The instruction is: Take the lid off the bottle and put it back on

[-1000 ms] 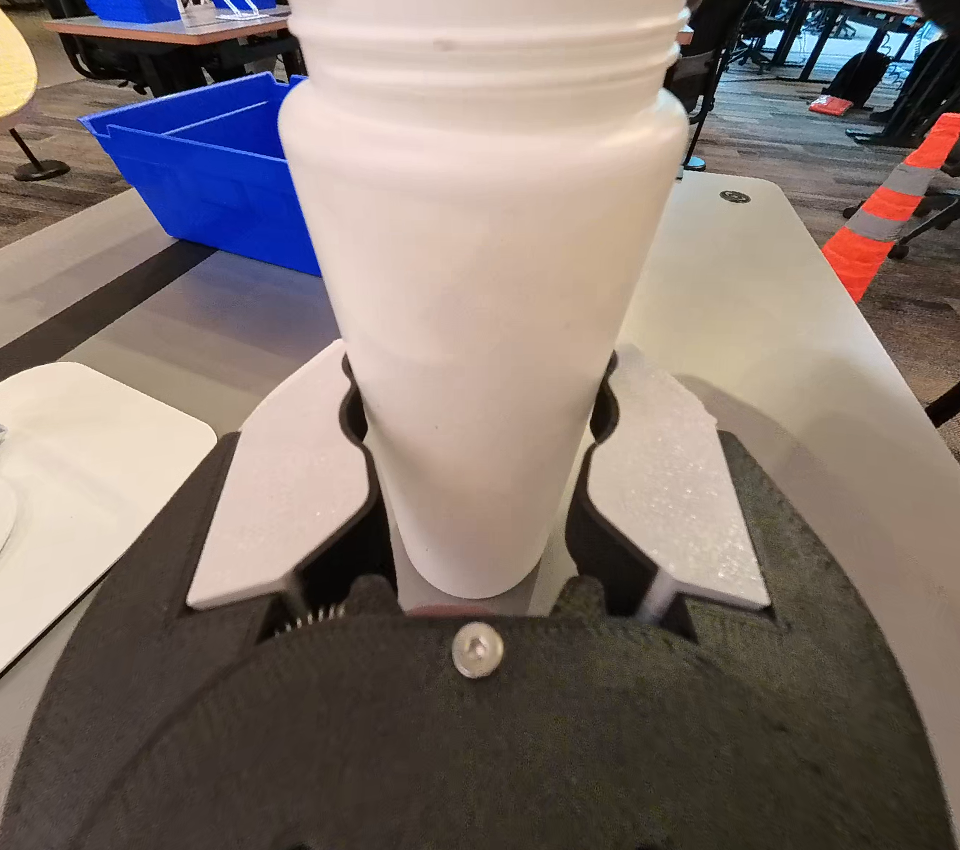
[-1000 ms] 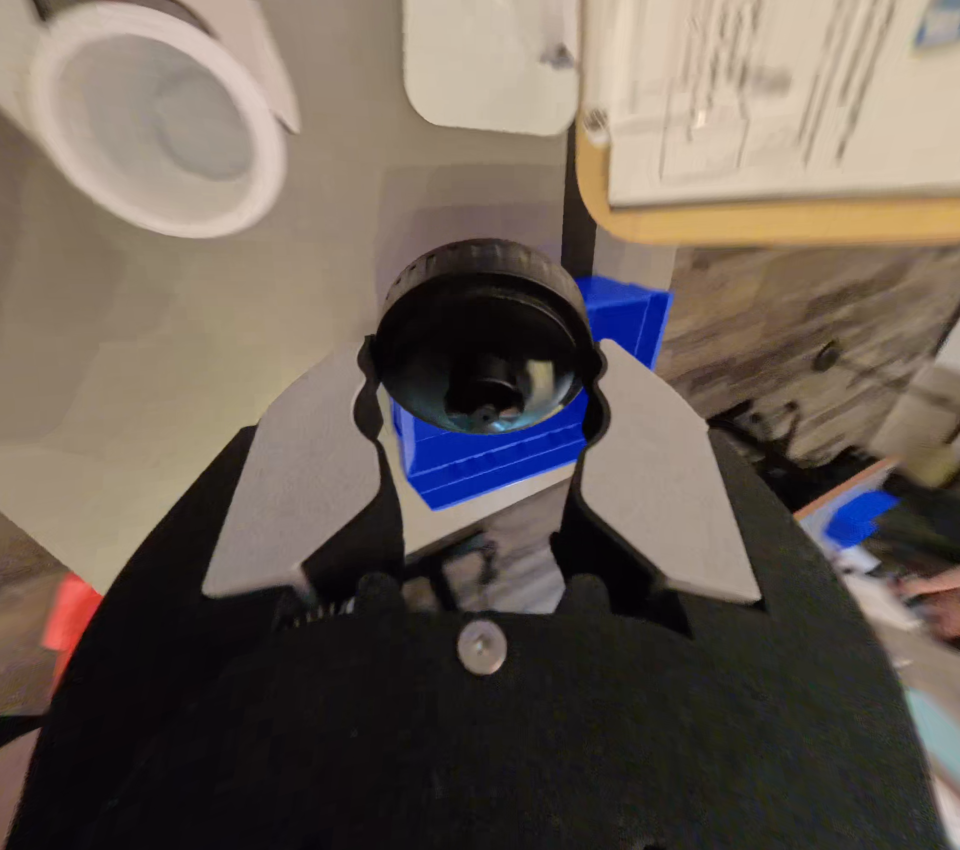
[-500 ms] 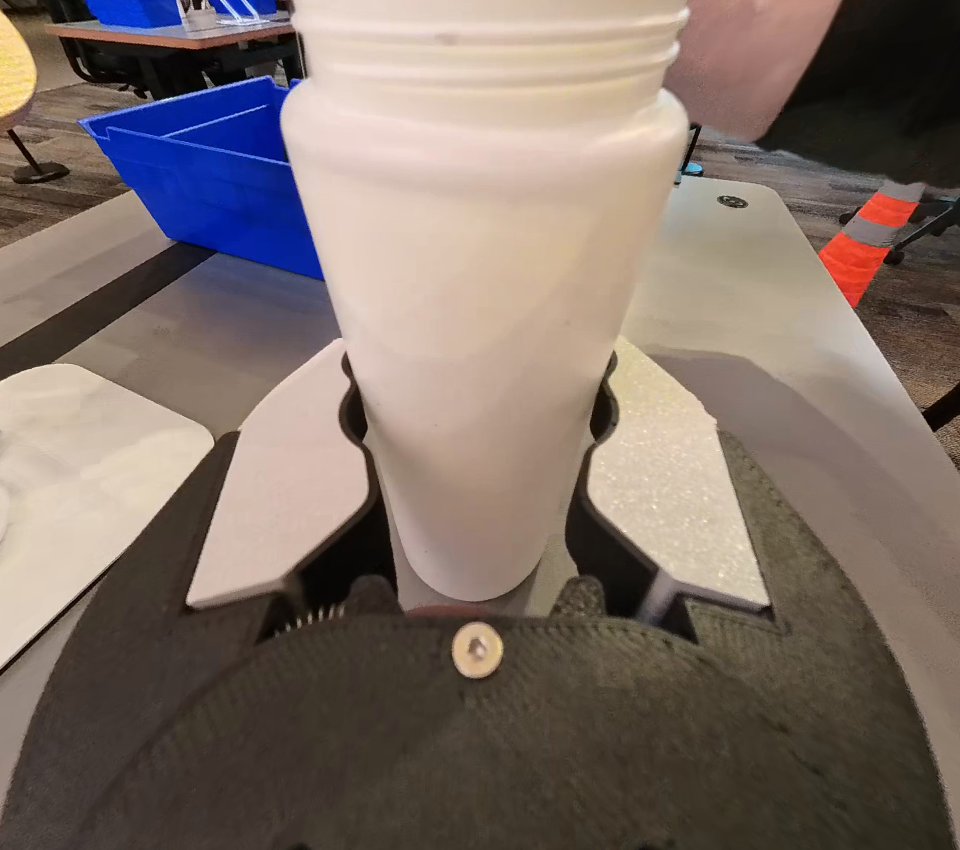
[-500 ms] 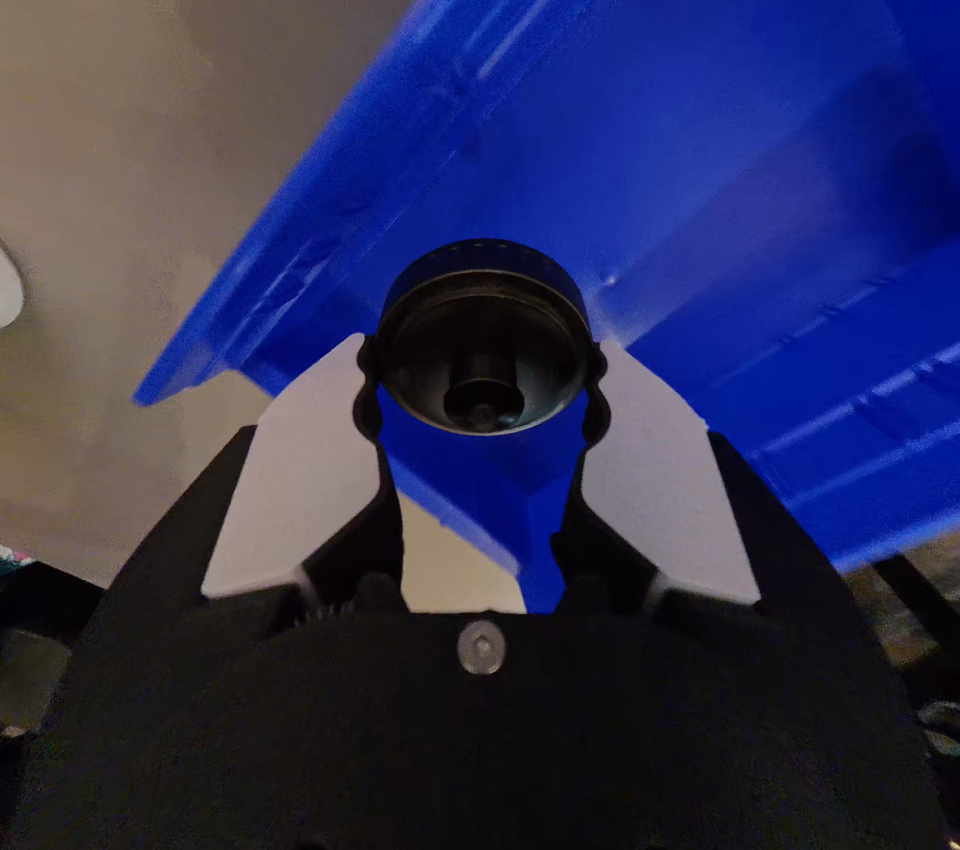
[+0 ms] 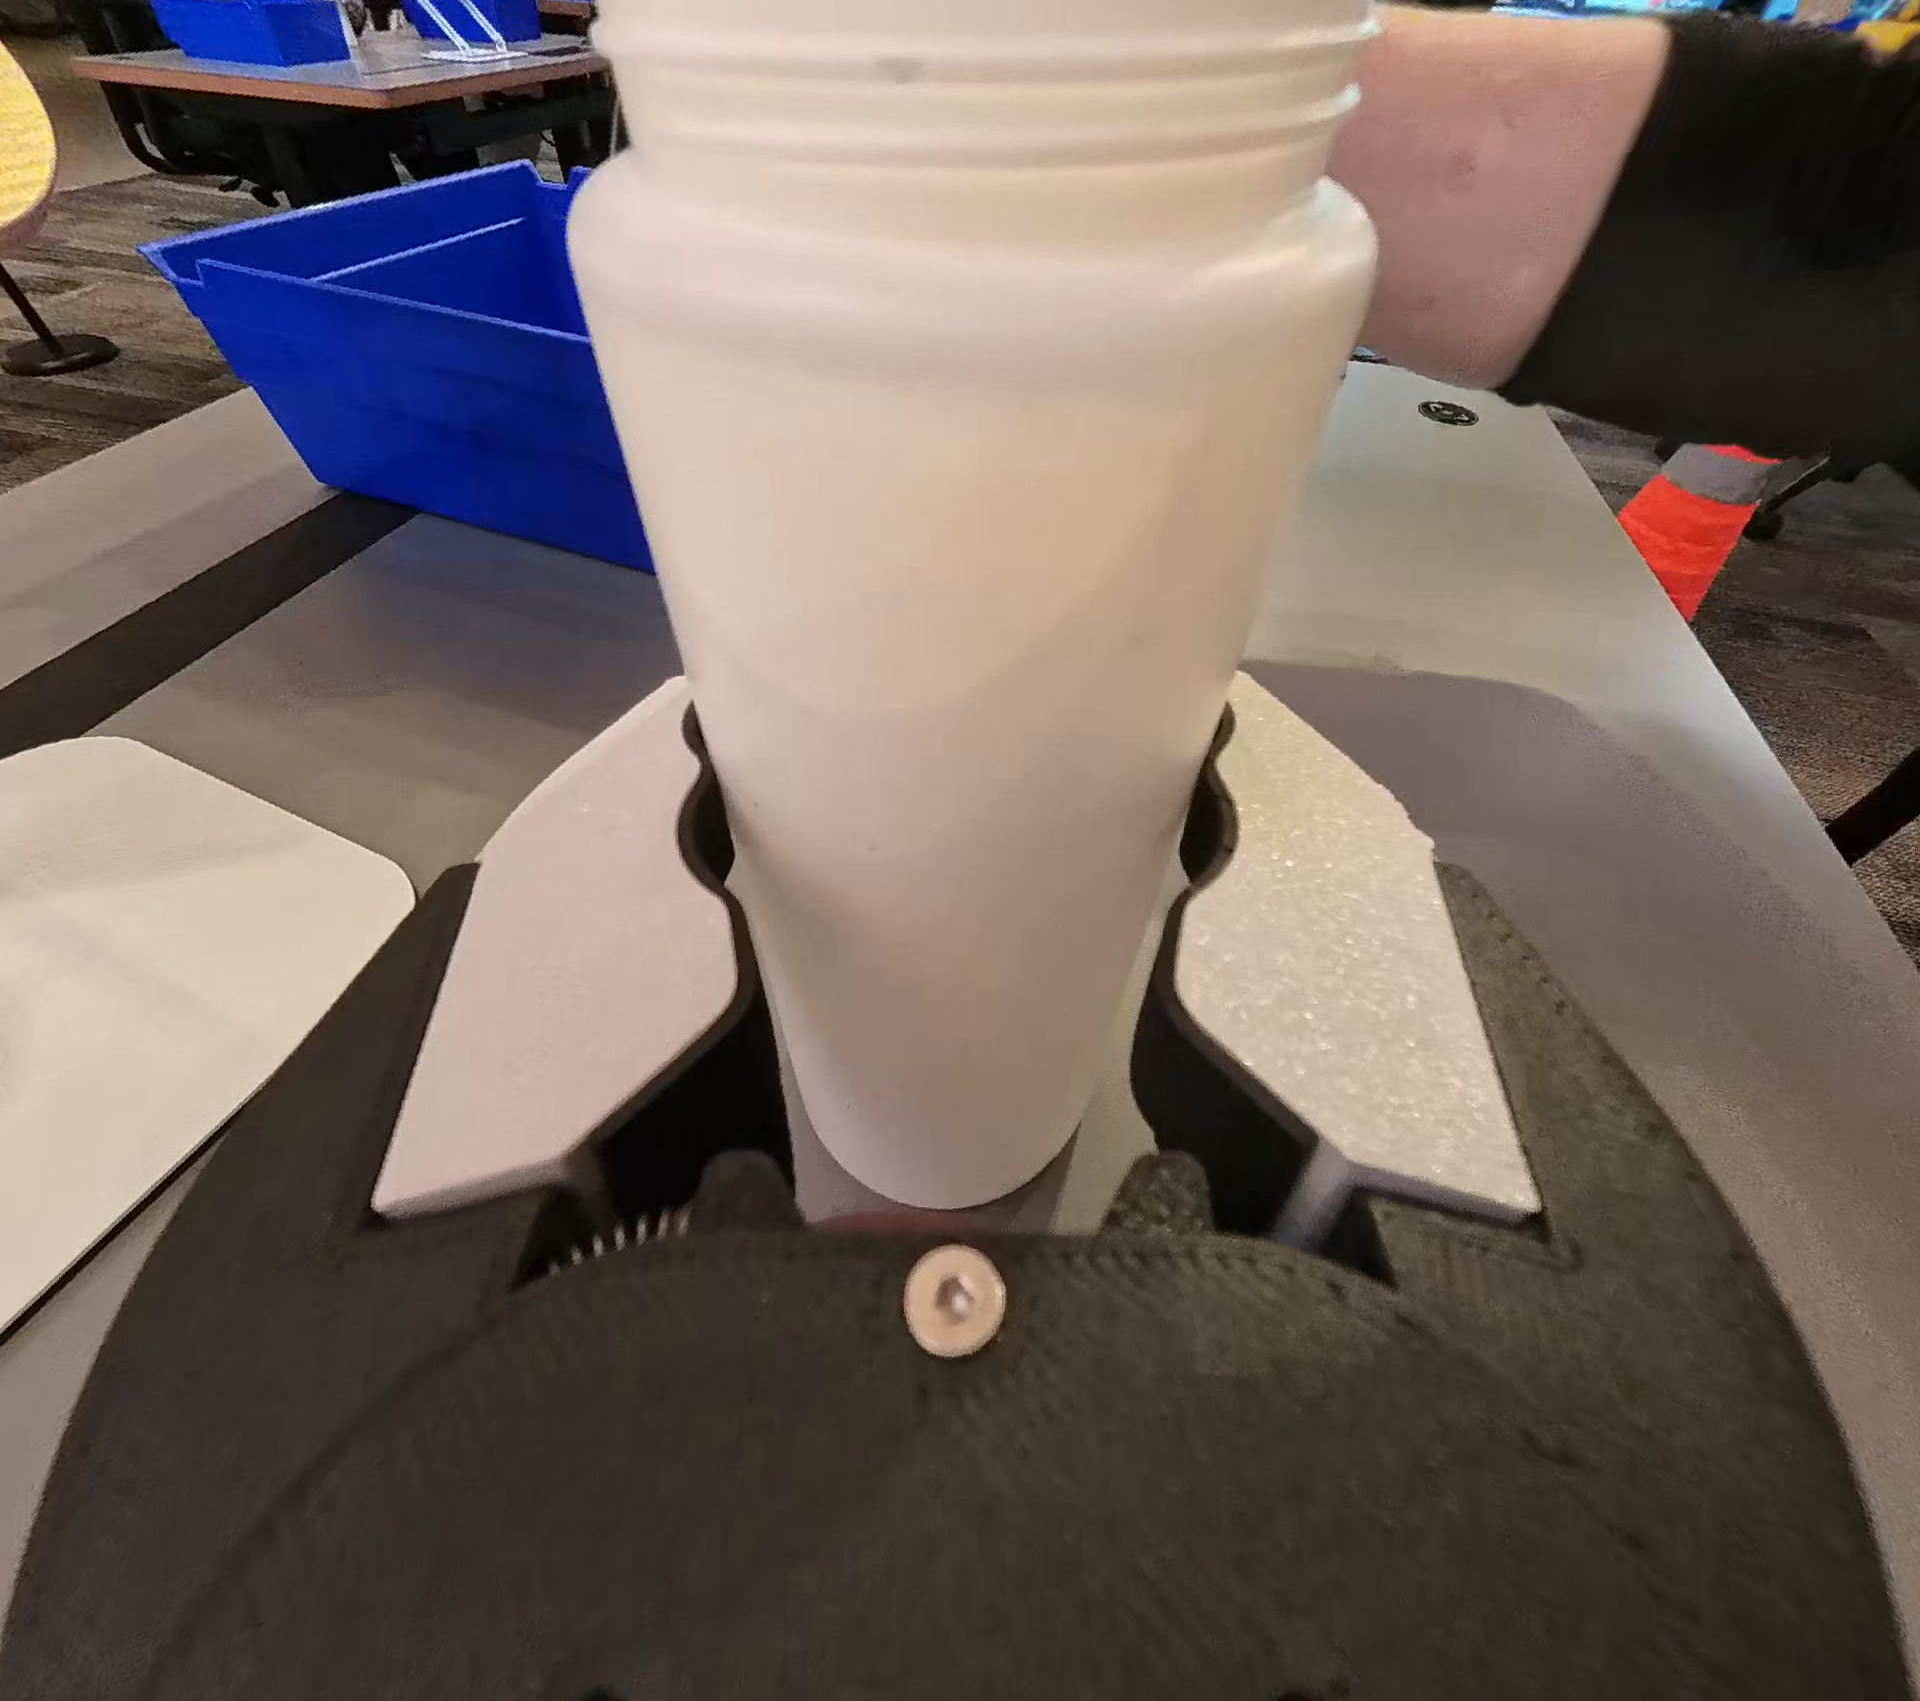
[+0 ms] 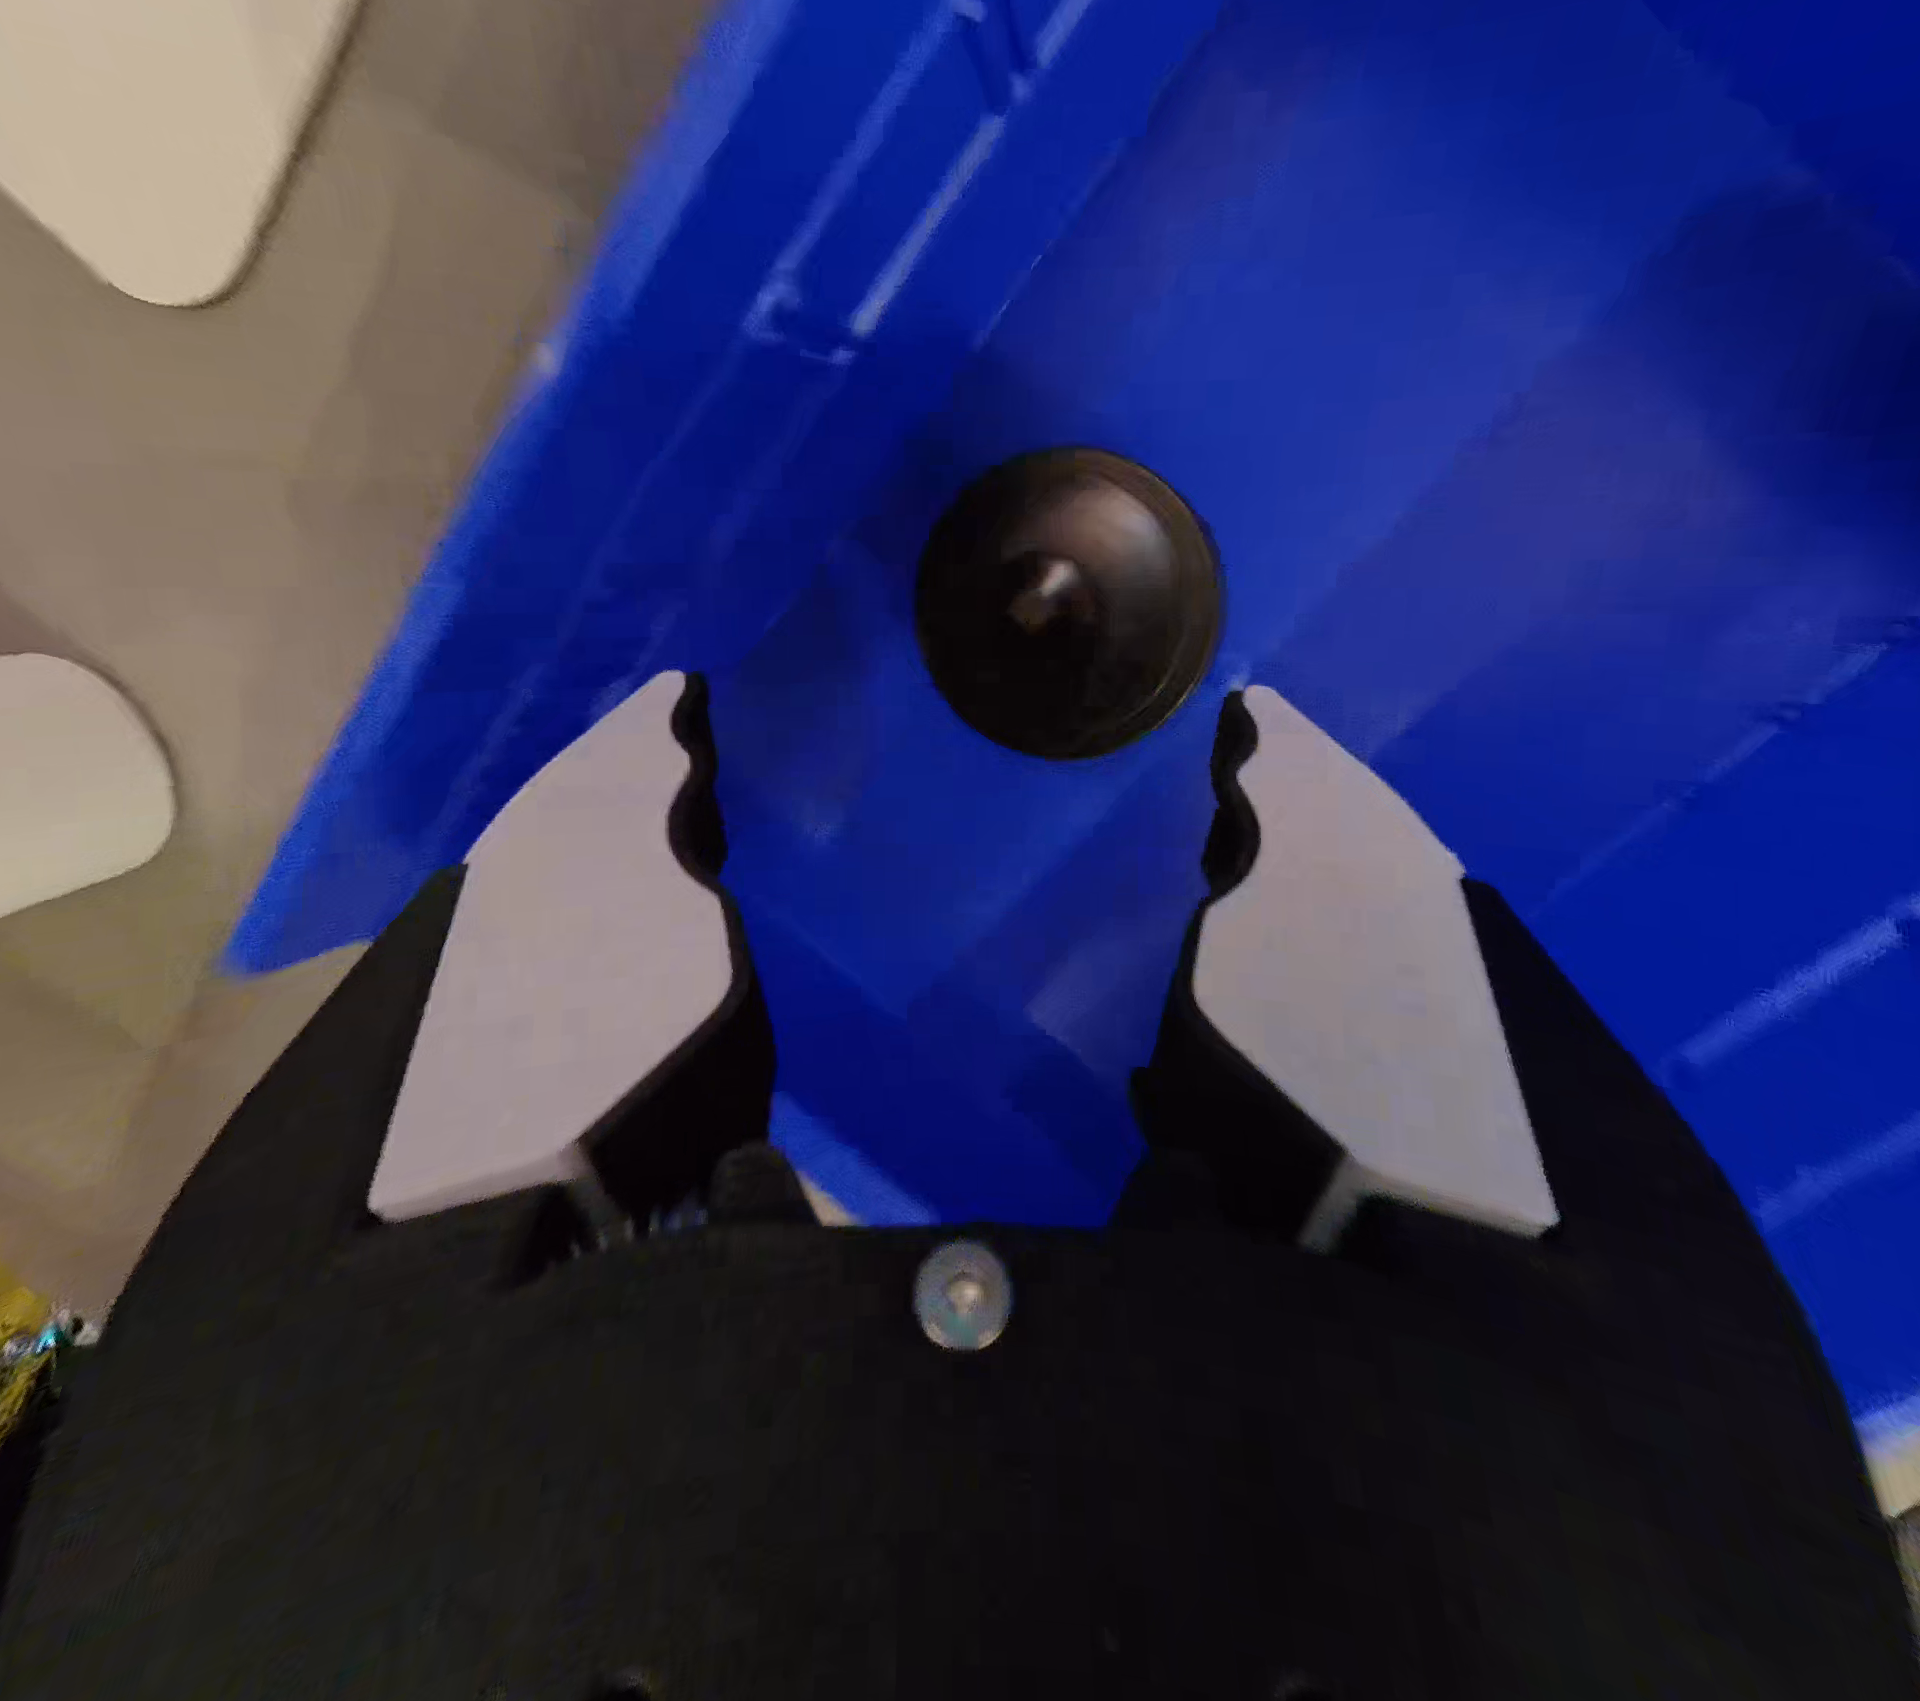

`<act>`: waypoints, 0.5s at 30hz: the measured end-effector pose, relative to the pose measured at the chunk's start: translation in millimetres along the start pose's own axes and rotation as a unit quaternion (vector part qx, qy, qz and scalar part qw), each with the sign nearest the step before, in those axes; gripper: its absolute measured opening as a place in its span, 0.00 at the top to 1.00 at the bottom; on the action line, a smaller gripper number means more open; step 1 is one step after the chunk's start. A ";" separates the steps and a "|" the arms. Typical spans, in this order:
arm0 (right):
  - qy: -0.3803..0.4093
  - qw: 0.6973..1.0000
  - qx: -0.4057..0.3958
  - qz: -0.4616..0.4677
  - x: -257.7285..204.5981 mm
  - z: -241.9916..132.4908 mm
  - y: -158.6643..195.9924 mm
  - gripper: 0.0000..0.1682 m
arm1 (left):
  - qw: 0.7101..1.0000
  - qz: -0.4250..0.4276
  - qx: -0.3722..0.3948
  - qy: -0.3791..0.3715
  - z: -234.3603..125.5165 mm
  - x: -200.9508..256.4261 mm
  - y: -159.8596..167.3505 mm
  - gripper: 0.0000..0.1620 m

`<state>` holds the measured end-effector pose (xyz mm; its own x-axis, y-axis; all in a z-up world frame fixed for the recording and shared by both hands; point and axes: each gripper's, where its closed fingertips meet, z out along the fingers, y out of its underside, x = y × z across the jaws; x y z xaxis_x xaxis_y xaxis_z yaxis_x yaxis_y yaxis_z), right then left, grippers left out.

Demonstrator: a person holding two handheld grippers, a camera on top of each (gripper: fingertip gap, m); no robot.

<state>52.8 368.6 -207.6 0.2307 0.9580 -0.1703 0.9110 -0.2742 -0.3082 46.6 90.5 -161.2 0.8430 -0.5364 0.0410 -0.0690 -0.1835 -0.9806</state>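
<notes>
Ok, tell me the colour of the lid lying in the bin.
Black. The lid shows best in the right wrist view, against the blue bin.

Uncapped upright white bottle (image 5: 966, 508); black lid (image 6: 1068, 602) in blue bin (image 6: 1455, 301)

Grey table (image 5: 1455, 571), dark patterned carpet (image 5: 1829, 664), far desks (image 5: 343, 77) under bright glazing.

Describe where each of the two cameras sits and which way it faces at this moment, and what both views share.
Left wrist view: sits behind the left claw, facing level across the grey table; its fingers clamp the open white bottle; a forearm crosses behind.
Right wrist view: sits behind the right claw, tilted down into the blue bin; its jaws are apart, with the black lid just beyond the tips.
Shared: the blue bin, the table and a white tray.
</notes>
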 end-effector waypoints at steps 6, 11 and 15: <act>-0.088 0.958 0.210 -0.175 -133.8 -88.1 -5.2 0.39 | 1.000 -0.002 0.003 0.001 0.8 0.0 -0.3 0.47; -0.216 0.891 0.257 -0.306 -272.4 -86.5 32.3 0.24 | 1.000 -0.001 0.002 0.000 1.5 0.7 -0.3 0.47; -0.228 0.890 0.240 -0.313 -311.5 -48.0 38.3 0.24 | 1.000 0.003 0.001 0.001 2.0 2.6 -0.3 0.47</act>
<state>32.3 63.7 -121.4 -0.5340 0.8316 -0.1526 0.5355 0.1930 -0.8222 49.9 90.9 -161.3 0.8418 -0.5385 0.0361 -0.0727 -0.1794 -0.9811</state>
